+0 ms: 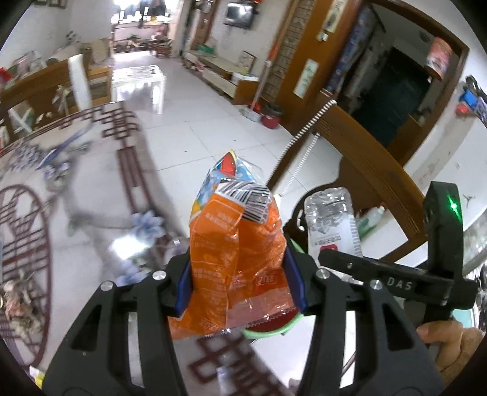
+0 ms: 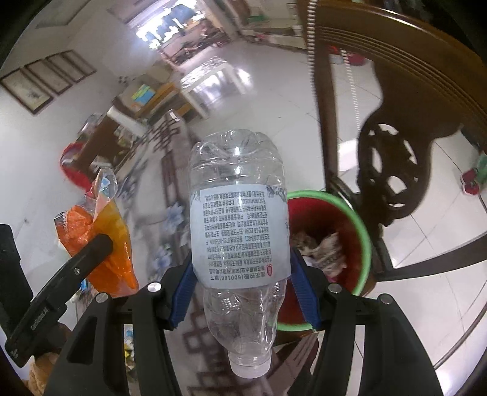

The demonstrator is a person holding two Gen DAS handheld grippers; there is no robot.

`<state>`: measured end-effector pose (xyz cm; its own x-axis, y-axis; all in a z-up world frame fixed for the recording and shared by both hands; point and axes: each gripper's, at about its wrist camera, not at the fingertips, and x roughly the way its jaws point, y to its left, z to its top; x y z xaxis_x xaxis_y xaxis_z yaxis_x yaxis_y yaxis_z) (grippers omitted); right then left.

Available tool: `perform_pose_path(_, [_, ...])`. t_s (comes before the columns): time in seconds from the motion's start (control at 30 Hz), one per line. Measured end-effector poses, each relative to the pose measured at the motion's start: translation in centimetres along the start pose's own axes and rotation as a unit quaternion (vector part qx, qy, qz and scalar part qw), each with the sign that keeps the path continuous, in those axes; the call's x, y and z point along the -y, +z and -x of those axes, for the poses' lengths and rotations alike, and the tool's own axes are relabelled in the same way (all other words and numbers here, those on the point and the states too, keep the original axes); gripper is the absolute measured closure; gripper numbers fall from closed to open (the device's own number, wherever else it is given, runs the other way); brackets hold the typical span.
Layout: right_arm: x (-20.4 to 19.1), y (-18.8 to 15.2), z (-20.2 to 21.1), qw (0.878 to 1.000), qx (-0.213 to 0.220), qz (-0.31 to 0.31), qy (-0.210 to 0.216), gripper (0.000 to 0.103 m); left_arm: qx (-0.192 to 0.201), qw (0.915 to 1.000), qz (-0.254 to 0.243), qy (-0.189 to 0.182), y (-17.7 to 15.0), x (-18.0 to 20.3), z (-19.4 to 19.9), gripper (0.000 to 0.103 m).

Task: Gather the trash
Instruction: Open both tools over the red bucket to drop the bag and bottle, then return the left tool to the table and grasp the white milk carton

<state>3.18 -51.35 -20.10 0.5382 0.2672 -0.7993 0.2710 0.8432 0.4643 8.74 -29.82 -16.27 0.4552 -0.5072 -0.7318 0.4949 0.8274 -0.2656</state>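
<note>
1. Both tongs were clenched: the left gripper (image 1: 240, 280) grasped an orange snack bag (image 1: 237, 256) at its middle, the right gripper (image 2: 243, 292) pinched a clear plastic bottle (image 2: 239, 231) at its label, cap towards the wrist.
2. Both looked empty and light; the bag limp and crinkly, the bottle springy, likely slippery.
3. They hung above the table, the green-rimmed red bin (image 2: 362, 243) just beside the bottle.

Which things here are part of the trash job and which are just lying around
Job: orange wrapper in left gripper; clear bottle in right gripper; red bin.
Lying about: wooden chair; white low table; wall TV.
</note>
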Motion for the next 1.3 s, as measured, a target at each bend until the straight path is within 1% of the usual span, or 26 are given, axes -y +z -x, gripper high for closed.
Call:
perform_pose_path(0.1, [1.2, 0.4, 0.2, 1.000, 0.004, -0.012, -0.001, 0.046, -0.006, 0.9999, -0.014, -0.007, 0.3, 1.3, -1.0, 0.054])
perform_pose_path(0.2, [2.0, 0.8, 0.1, 1.000, 0.005, -0.022, 0.000, 0.046, -0.018, 0.9996, -0.019, -0.005, 0.1, 1.9, -2.0, 0.052])
perform_pose_path(0.23, [2.2, 1.0, 0.0, 1.000, 0.004, -0.025, 0.001, 0.044, -0.021, 0.9996, -0.017, -0.003, 0.1, 1.9, -2.2, 0.045])
perform_pose_path(0.27, [2.4, 1.2, -0.1, 1.000, 0.004, -0.030, 0.002, 0.043, -0.021, 0.9997, -0.016, -0.001, 0.1, 1.9, -2.3, 0.032])
perform_pose_path(0.3, [2.7, 1.3, -0.2, 0.999, 0.002, -0.034, 0.004, 0.041, -0.017, 0.9998, -0.011, 0.001, 0.0, 1.6, -2.4, 0.028])
perform_pose_path(0.33, [2.9, 1.5, -0.4, 0.999, 0.000, -0.040, 0.007, 0.036, -0.015, 0.9998, -0.008, 0.000, 0.0, 1.6, -2.4, 0.026])
perform_pose_path(0.37, [3.1, 1.5, -0.4, 0.999, 0.000, -0.045, 0.009, 0.034, -0.017, 0.9998, -0.005, -0.002, -0.1, 1.4, -2.4, 0.026])
perform_pose_path(0.57, [2.9, 1.7, -0.1, 0.999, 0.003, -0.047, 0.006, 0.034, -0.020, 0.9998, 0.006, 0.003, 0.0, 0.3, -2.0, 0.026])
perform_pose_path(0.8, [1.7, 1.6, -0.3, 0.999, 0.002, -0.038, 0.004, 0.034, -0.006, 0.9994, 0.027, 0.018, -0.8, -1.9, 0.0, 0.026])
perform_pose_path(1.03, [-1.2, 0.7, -1.0, 1.000, -0.007, -0.015, 0.003, 0.034, -0.003, 0.9973, 0.065, 0.034, -2.5, -5.7, 2.1, 0.026])
perform_pose_path(1.3, [-5.9, -1.1, -2.7, 1.000, -0.020, 0.007, 0.006, 0.034, 0.008, 0.9948, 0.089, 0.049, -4.2, -10.2, 5.2, 0.026])
